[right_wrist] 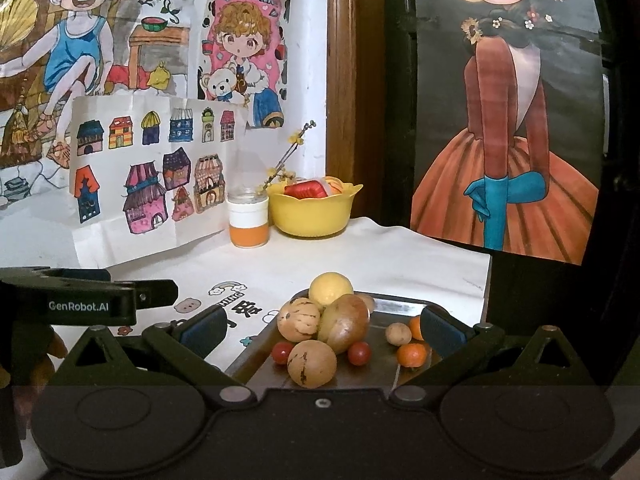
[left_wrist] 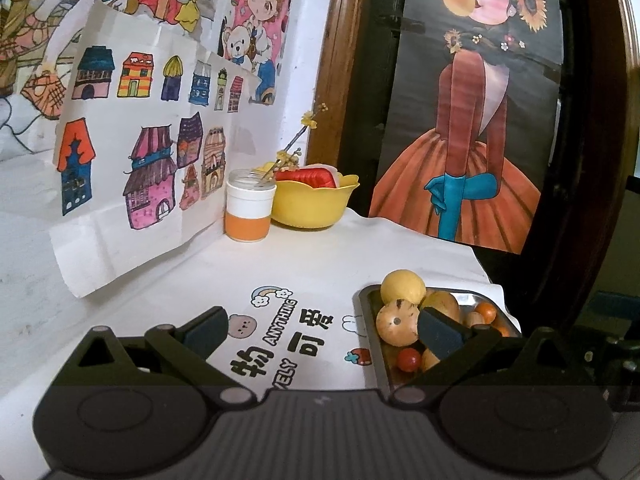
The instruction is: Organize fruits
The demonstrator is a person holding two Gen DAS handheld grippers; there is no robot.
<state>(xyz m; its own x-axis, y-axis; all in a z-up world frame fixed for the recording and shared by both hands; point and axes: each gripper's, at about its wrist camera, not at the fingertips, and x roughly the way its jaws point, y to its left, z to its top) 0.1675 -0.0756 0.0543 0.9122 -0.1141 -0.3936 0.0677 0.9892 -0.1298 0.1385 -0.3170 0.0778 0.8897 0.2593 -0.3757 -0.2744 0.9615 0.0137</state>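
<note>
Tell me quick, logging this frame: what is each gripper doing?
Left gripper: open, holding nothing.
Right gripper: open, holding nothing, fingers either side of the fruit tray.

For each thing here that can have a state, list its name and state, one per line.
left gripper: open, empty
right gripper: open, empty
metal tray: holds piled fruit
yellow bowl: upright, partly filled
jar: upright, lidless, holds a flower sprig
house drawing: leaning against the wall
</note>
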